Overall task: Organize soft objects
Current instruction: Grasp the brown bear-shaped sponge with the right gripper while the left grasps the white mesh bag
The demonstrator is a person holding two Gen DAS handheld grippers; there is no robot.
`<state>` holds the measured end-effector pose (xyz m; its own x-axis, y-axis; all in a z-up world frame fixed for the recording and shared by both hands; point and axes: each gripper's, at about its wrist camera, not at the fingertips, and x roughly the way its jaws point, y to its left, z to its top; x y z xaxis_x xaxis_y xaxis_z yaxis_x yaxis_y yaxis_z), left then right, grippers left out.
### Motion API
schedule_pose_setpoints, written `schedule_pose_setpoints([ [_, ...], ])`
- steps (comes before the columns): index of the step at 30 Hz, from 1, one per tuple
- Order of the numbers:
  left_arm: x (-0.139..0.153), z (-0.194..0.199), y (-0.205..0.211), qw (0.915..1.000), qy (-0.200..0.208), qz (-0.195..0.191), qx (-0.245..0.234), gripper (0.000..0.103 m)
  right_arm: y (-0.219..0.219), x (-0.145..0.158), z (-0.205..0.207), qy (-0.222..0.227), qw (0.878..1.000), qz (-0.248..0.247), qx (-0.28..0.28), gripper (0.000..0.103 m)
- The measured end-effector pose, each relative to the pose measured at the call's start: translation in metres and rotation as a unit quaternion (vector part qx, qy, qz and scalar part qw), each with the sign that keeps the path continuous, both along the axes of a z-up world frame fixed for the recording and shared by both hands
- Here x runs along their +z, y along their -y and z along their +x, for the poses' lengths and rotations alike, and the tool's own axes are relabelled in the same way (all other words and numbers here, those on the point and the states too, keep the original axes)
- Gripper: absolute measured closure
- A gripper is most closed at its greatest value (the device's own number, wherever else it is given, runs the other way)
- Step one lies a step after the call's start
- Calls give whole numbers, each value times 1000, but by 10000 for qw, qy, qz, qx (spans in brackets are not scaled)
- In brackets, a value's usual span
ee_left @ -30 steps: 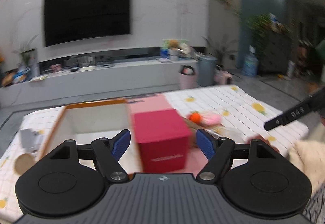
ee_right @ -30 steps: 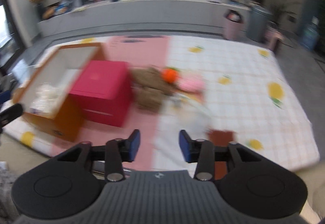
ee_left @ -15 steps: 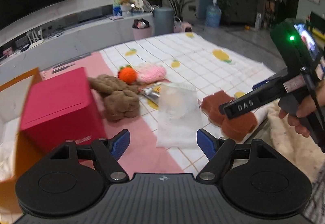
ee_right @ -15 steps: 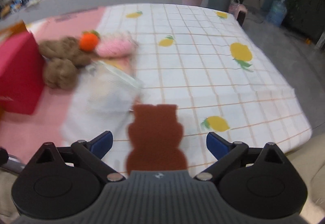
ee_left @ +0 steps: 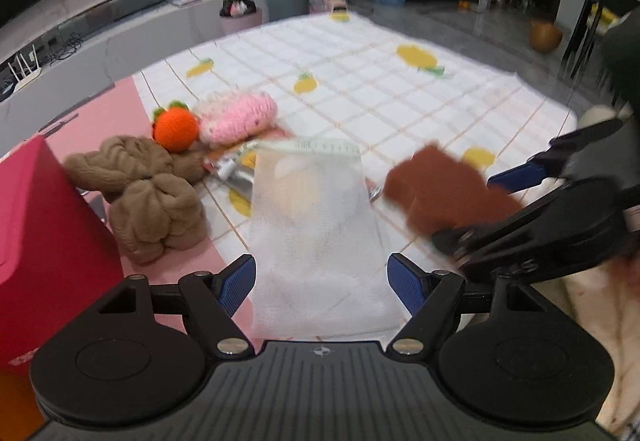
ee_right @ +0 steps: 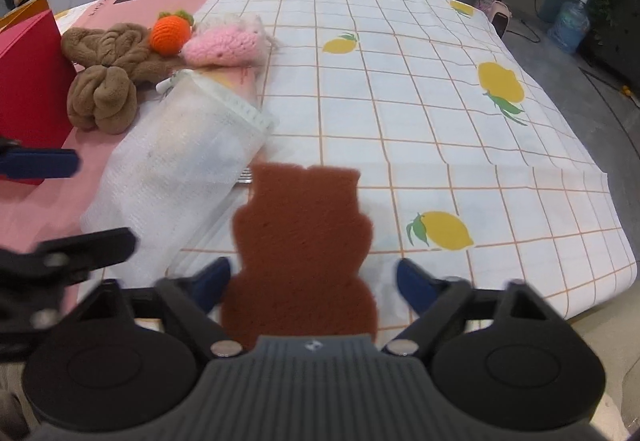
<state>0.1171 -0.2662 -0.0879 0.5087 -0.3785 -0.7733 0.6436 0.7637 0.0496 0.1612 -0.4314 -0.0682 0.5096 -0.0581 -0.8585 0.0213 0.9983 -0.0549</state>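
A brown bear-shaped sponge (ee_right: 300, 245) lies flat near the front edge of the lemon-print mat, also blurred in the left wrist view (ee_left: 440, 189). My right gripper (ee_right: 312, 281) is open with its fingers either side of the sponge's lower part. A white mesh bag (ee_left: 316, 229) lies ahead of my open, empty left gripper (ee_left: 322, 277); it also shows in the right wrist view (ee_right: 180, 165). Behind lie a brown knotted plush (ee_left: 148, 197), an orange knitted fruit (ee_left: 176, 129) and a pink knitted toy (ee_left: 238, 117).
A red box (ee_left: 44, 241) stands at the left on the pink mat part. The lemon-print mat (ee_right: 440, 101) stretches right and back, ending at a floor edge. A low TV bench, bins and plants stand behind.
Both grippers swung right from the boxes and moved lower, closer to the mat. The right gripper opened wide and came down around the brown sponge. The left now faces the mesh bag.
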Motion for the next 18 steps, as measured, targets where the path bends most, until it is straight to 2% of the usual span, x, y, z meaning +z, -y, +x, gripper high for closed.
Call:
schedule_pose_setpoints([
  [2,-4,1,7,9999,61,81,-59,15,6,0,-2,-49,10000,53,-33,33],
  [6,-5,2,18,9989,433,189,16,15,18,3,-8,-139,9994,107,-285,35],
  [13,-15,12,36,9986,470,234,-66,15,19,2,-11,-206,9993,85,-303,34],
  [16,-19,15,37,9976,632,266,133,15,19,2,-10,-226,9992,145,-302,34],
  [18,-22,18,35,9983,521,205,140,15,20,2,-10,-231,9991,178,-317,33],
])
